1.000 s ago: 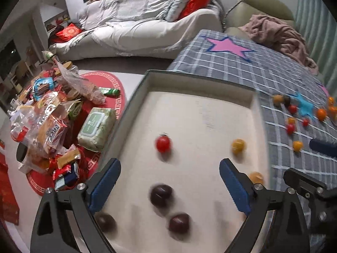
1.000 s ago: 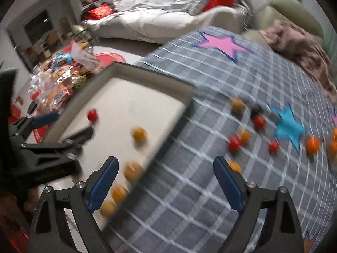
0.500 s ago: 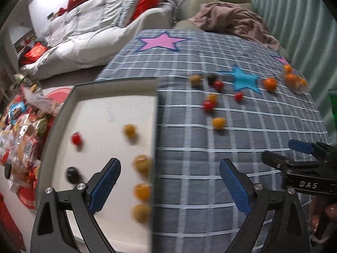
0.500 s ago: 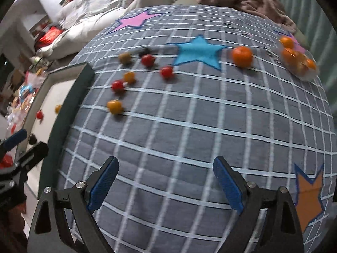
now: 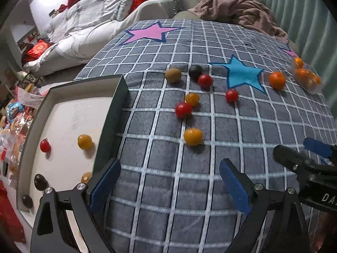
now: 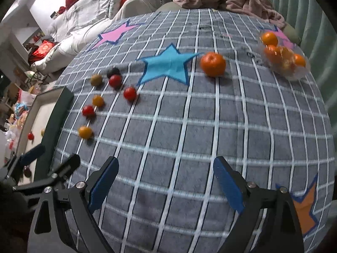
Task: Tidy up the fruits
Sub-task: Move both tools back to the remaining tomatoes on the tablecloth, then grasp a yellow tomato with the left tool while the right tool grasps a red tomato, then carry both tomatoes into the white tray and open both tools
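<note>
Several small red, yellow and dark fruits lie loose on the grey checked cloth (image 5: pixel 168 189), the nearest a yellow one (image 5: pixel 193 136). A loose orange (image 6: pixel 212 64) lies further right, beside a clear bag of oranges (image 6: pixel 284 57). A white tray with a dark rim (image 5: pixel 114 113) at the left holds a red tomato (image 5: pixel 45 145), a yellow fruit (image 5: pixel 84 141) and dark fruits. My left gripper (image 5: pixel 169 184) is open and empty above the cloth near the tray's right wall. My right gripper (image 6: pixel 166 182) is open and empty over the cloth's middle.
A sofa with white covers and red cushions (image 5: pixel 88 21) stands behind. A pink blanket (image 5: pixel 238 10) lies on a chair at the far edge. Snack bags (image 5: pixel 14 116) are piled on the floor to the left. Green curtains (image 6: pixel 311 31) hang at the right.
Both grippers have swung right, from over the tray to over the cloth with the loose fruits. Both stay open and empty.
</note>
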Motion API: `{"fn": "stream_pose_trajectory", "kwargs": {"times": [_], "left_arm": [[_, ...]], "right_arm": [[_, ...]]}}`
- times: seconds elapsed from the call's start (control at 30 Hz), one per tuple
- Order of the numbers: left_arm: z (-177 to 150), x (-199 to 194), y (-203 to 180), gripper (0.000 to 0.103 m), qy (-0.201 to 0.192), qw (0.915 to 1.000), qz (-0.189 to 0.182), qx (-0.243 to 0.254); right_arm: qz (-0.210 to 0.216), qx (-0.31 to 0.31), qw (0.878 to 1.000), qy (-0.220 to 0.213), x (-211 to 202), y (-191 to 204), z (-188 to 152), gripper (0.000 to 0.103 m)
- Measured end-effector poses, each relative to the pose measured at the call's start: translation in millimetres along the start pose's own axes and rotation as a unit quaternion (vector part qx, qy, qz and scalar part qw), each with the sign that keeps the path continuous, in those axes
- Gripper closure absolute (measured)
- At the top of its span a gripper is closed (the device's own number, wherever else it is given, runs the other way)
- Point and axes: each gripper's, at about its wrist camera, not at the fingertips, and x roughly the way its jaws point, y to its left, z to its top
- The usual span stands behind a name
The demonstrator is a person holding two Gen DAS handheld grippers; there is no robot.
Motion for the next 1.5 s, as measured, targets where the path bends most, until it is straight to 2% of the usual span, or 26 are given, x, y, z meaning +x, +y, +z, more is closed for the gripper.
{"fn": "stream_pose_trajectory", "kwargs": {"times": [0.33,0.4,0.43,0.57,0.6,0.7,0.77,0.8,0.83,0.87,0.9,1.0,1.07,1.1,1.13,1.17,1.5], "left_arm": [[14.2,32.3,-11.5,0.008,0.005,0.9997,0.025,-0.001],[15.8,35.6,-10.9,0.001,0.002,0.9997,0.025,-0.006],[16.2,37.1,-9.4,0.001,0.0,0.9997,0.022,-0.01],[16.3,43.8,0.2,0.0,-0.002,0.999,-0.013,-0.043],[15.2,44.5,2.8,0.0,-0.006,0.9987,-0.014,-0.049],[13.4,44.3,1.2,0.0,-0.011,0.9988,-0.014,-0.045],[14.6,44.9,1.0,0.0,-0.003,0.9987,-0.013,-0.048],[15.6,45.8,1.2,0.0,0.003,0.9986,-0.014,-0.05],[17.0,46.2,1.1,0.0,0.01,0.9985,-0.013,-0.051],[19.2,47.5,0.9,0.0,0.012,0.9985,-0.013,-0.051],[19.8,47.3,0.1,0.0,0.011,0.9987,-0.011,-0.049],[17.7,40.2,-7.3,0.018,0.0,0.9992,-0.027,-0.029],[16.6,35.2,-14.6,0.046,-0.009,0.9992,-0.036,-0.01],[16.0,33.3,-17.1,0.054,-0.012,0.9991,-0.04,-0.004],[15.1,31.2,-20.5,0.07,-0.014,0.9989,-0.046,0.003],[14.8,30.1,-21.9,0.08,-0.014,0.9987,-0.049,0.006],[-7.6,17.0,-7.9,0.08,-0.014,0.9964,-0.083,-0.007]], "right_arm": [[0.009,-0.051,0.999,-0.019,26.9,24.4,40.5,0.01],[0.01,-0.06,0.998,-0.019,34.9,29.9,44.1,0.01],[0.012,-0.063,0.998,-0.018,38.0,31.5,45.2,0.01],[0.015,-0.075,0.997,-0.016,51.6,39.6,48.2,0.016],[0.016,-0.078,0.997,-0.015,54.6,41.5,48.8,0.021],[0.008,-0.094,0.995,-0.023,59.2,49.2,51.5,0.026],[0.005,-0.106,0.994,-0.028,60.9,55.5,53.3,0.036],[0.002,-0.114,0.993,-0.031,61.3,59.6,53.4,0.049],[0.001,-0.121,0.992,-0.032,61.2,62.5,53.5,0.067],[0.003,-0.127,0.991,-0.032,61.2,64.8,53.7,0.077],[0.007,-0.126,0.992,-0.032,60.5,64.9,53.3,0.081],[0.021,-0.115,0.992,-0.039,56.4,60.0,50.5,0.081],[0.032,-0.106,0.993,-0.041,50.4,53.2,46.5,0.081],[0.036,-0.1,0.993,-0.042,47.2,50.4,44.4,0.081],[0.041,-0.094,0.994,-0.043,41.9,46.3,40.8,0.081],[0.045,-0.09,0.994,-0.045,38.2,43.2,38.1,0.081],[0.068,-0.053,0.995,-0.041,9.5,14.0,-8.9,0.081]]}}
